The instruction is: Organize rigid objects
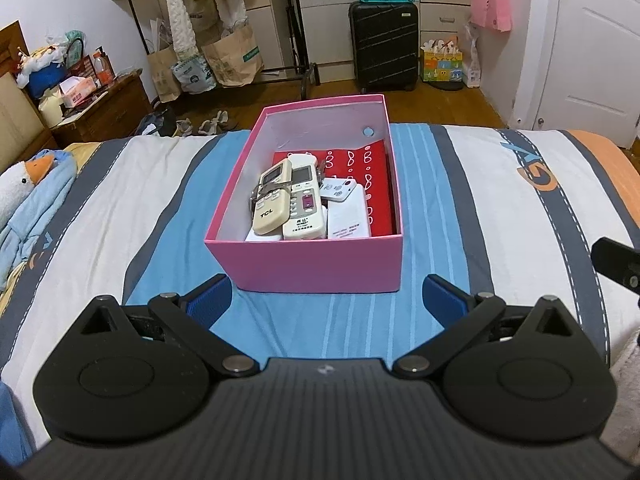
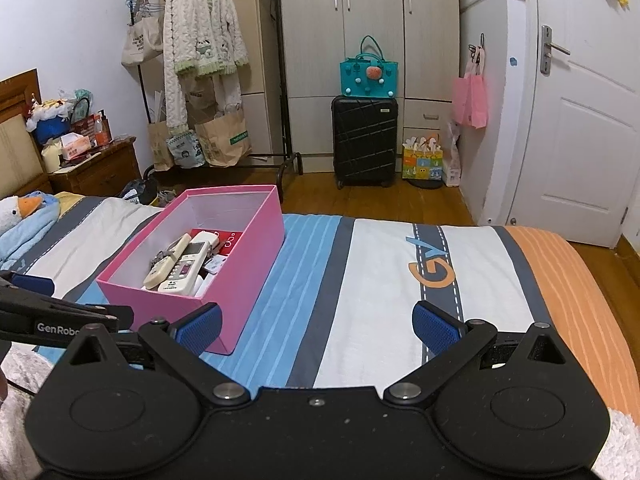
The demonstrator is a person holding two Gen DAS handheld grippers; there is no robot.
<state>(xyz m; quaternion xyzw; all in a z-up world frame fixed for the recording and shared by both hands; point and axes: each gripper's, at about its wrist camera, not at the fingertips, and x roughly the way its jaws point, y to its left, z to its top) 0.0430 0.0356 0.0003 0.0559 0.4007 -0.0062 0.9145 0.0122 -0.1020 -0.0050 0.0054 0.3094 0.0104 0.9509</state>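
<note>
A pink box (image 1: 304,266) stands on the striped bed cover, straight ahead in the left wrist view. Inside lie a cream TCL remote (image 1: 272,200), a white remote (image 1: 305,204), a small white remote (image 1: 338,189), a white flat device (image 1: 349,216) and a red booklet (image 1: 372,176). My left gripper (image 1: 327,300) is open and empty, just short of the box's near wall. In the right wrist view the box (image 2: 240,264) sits to the left with the remotes (image 2: 176,264) inside. My right gripper (image 2: 318,330) is open and empty above the bed, its left finger near the box's near corner.
A stuffed goose (image 1: 24,184) in blue cloth lies at the bed's left. A bedside cabinet (image 2: 100,172), a clothes rack (image 2: 208,80), a black suitcase (image 2: 364,140) and a white door (image 2: 580,120) stand beyond the bed. The left gripper's arm (image 2: 52,320) shows at the right view's left edge.
</note>
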